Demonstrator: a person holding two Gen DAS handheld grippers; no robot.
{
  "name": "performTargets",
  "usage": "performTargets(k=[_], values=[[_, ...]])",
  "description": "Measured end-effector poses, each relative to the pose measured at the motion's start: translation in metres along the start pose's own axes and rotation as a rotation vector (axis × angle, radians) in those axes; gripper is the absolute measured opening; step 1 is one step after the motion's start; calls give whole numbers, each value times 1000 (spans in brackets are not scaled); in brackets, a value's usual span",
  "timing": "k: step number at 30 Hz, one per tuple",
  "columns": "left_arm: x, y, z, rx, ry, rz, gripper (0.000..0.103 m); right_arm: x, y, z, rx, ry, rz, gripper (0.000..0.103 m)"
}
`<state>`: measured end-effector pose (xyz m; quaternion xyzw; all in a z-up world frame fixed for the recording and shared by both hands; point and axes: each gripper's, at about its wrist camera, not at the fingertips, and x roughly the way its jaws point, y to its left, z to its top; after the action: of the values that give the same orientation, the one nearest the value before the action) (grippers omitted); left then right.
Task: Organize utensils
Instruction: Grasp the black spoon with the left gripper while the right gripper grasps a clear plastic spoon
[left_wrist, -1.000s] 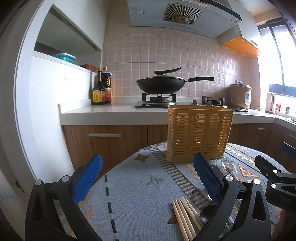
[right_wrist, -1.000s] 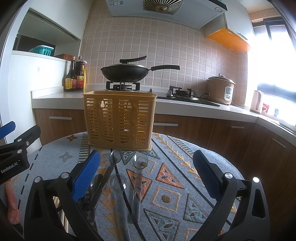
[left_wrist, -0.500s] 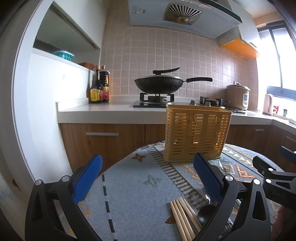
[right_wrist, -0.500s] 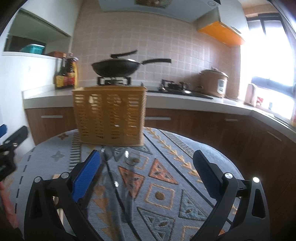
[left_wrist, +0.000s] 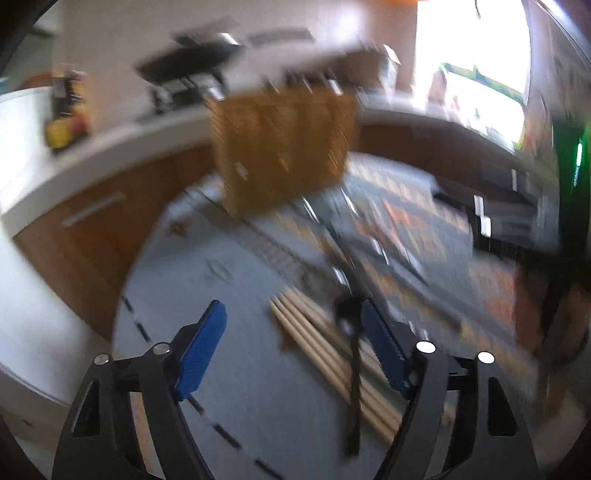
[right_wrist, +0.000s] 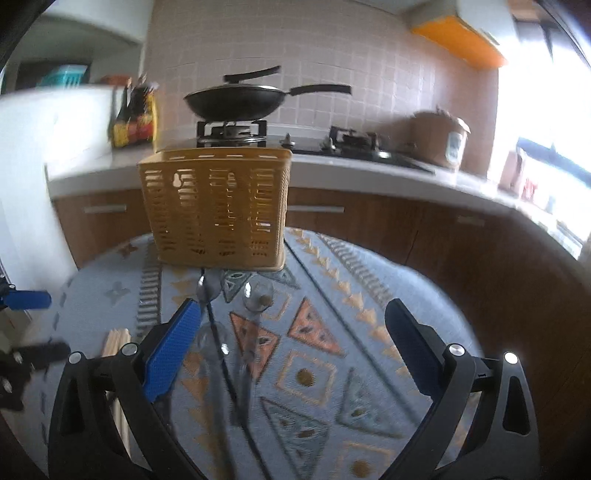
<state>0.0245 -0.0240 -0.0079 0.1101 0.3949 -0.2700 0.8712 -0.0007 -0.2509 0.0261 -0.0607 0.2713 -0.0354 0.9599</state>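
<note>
Upright, the slatted yellow utensil basket stands beyond scattered spoons.

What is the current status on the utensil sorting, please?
Left gripper open, empty, above the chopsticks. Right gripper open, empty, over the spoons. Yellow basket upright behind them. Nothing blocking it.
</note>
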Motion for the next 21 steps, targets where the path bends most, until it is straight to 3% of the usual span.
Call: performTargets(k=[4, 6, 8, 10, 11, 14, 16, 19, 21], values=[[20, -6, 1, 21, 148, -162, 57, 8, 16, 14, -175, 119, -8, 95], [31, -12, 1, 38, 219, -190, 56, 22, 21, 18, -237, 248, -36, 95], [38, -11, 3, 56, 272, -195, 49, 33, 26, 22, -295, 339, -73, 95], [43, -11, 5, 65, 315, -210, 44, 37, 27, 25, -353, 344, -131, 95], [48, -11, 6, 66, 335, -214, 44, 38, 27, 27, -351, 348, -120, 95], [55, -13, 9, 77, 381, -202, 42, 57, 13, 38, -228, 456, 74, 95], [62, -13, 11, 90, 404, -195, 40, 72, 4, 46, -134, 500, 159, 95], [67, -13, 12, 103, 426, -187, 36, 96, -2, 55, -80, 536, 148, 86], [70, -12, 14, 104, 440, -186, 36, 118, -4, 60, -29, 604, 190, 79]])
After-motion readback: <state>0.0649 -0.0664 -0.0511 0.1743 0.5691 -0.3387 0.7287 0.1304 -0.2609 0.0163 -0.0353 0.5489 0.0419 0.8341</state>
